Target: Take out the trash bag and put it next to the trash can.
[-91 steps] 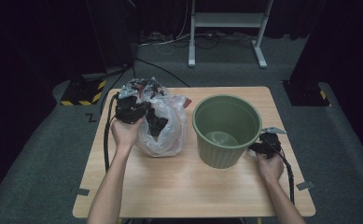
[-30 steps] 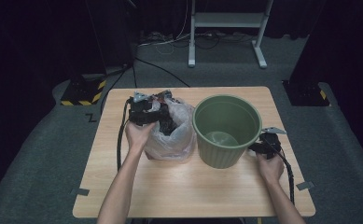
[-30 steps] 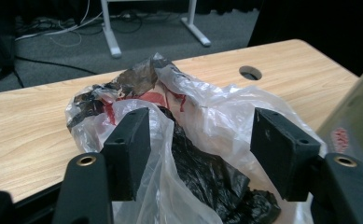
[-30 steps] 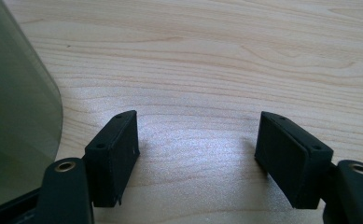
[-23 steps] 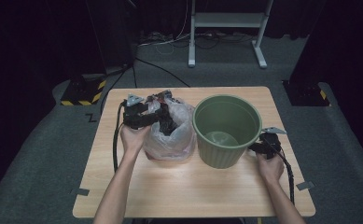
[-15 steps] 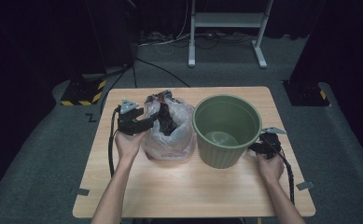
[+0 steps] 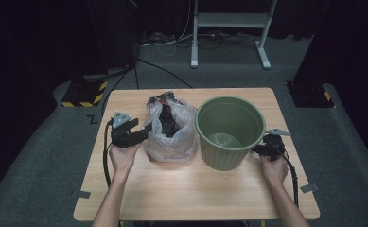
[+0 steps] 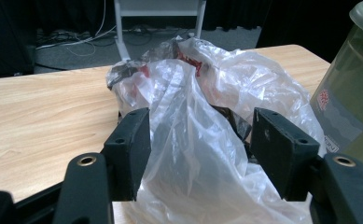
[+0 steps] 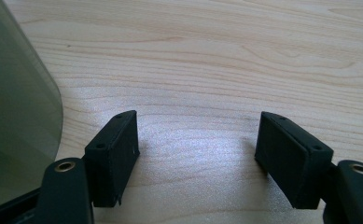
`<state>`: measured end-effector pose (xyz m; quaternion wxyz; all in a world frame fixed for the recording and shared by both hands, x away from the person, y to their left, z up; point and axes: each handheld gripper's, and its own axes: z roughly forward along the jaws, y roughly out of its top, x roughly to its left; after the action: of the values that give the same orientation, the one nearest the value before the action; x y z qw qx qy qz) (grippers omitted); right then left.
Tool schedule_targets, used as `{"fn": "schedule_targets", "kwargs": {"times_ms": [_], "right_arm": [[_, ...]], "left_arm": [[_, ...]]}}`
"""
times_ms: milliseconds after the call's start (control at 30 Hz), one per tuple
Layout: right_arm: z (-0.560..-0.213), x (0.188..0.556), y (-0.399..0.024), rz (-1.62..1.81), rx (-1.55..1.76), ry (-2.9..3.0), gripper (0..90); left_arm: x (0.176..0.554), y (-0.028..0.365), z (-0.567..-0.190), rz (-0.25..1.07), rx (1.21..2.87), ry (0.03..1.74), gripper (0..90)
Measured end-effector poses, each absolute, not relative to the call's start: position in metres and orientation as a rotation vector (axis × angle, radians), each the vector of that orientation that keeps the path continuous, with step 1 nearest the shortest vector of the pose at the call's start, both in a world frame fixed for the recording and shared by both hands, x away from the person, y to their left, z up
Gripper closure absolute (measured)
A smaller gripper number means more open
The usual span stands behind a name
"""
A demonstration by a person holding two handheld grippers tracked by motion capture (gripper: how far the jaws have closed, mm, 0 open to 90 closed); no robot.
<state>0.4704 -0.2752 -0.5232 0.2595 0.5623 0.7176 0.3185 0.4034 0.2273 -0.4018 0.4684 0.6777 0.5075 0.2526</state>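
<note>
Left gripper view showed the left hand-held gripper (image 8: 200, 154) released, bag (image 8: 207, 140) seemingly untouched between its jaws; squeezing came next.

The thin, clear plastic bag (image 8: 202, 135) left of centre is crinkled and glossy, catching the light in white streaks over its dark contents. Just right of it, the round green plastic bucket (image 7: 229, 137) looks smooth and matt, with a printed label (image 8: 331, 119) on its wall. Both stand on the pale wooden table (image 7: 196, 189), whose grained top has a soft sheen.
</note>
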Motion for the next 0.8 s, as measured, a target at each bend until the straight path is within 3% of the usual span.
{"fn": "schedule_targets", "kwargs": {"times_ms": [800], "right_arm": [[-0.523, 0.47, -0.275, 0.862, 1.523, 1.944, 29.7]], "left_arm": [[0.381, 0.241, -0.437, 0.61, 1.652, 1.317, 42.2]]}}
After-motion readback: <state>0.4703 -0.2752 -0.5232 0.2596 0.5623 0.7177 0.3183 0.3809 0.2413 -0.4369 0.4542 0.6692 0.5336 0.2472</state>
